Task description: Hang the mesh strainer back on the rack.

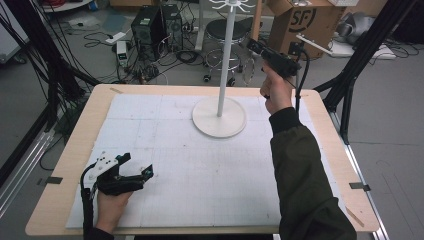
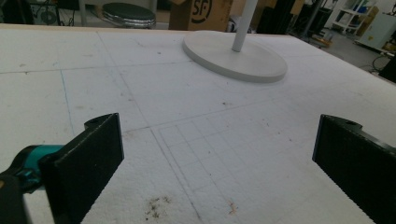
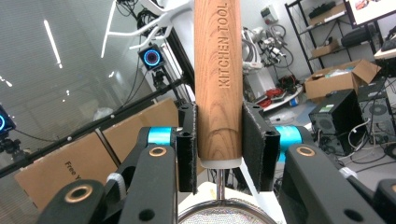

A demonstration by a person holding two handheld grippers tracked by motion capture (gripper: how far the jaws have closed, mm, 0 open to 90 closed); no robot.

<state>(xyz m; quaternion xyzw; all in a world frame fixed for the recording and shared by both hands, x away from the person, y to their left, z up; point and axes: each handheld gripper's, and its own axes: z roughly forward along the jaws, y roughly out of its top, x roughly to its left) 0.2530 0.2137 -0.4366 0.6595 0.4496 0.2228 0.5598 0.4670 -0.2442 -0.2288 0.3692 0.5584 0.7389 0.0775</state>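
In the right gripper view, the right gripper's [image 3: 218,149] two black jaws pinch the wooden handle [image 3: 217,79] of a kitchen tool, one pad pressed to each side near the handle's lower end. The handle stands upright between them, stamped "KITCHEN TOOL" along its length; below it a thin metal stem runs down to a round mesh sieve head [image 3: 219,215] at the bottom edge. Behind the handle rise the white arms of the hanging rack [image 3: 154,21]. In the high view this gripper is raised off the table [image 1: 60,190], beside the rack's white pole at the far side, above its round base.

The left gripper [image 1: 131,176] rests low at the near left of the table's white foam mat [image 2: 187,102], jaws spread wide with nothing between them.
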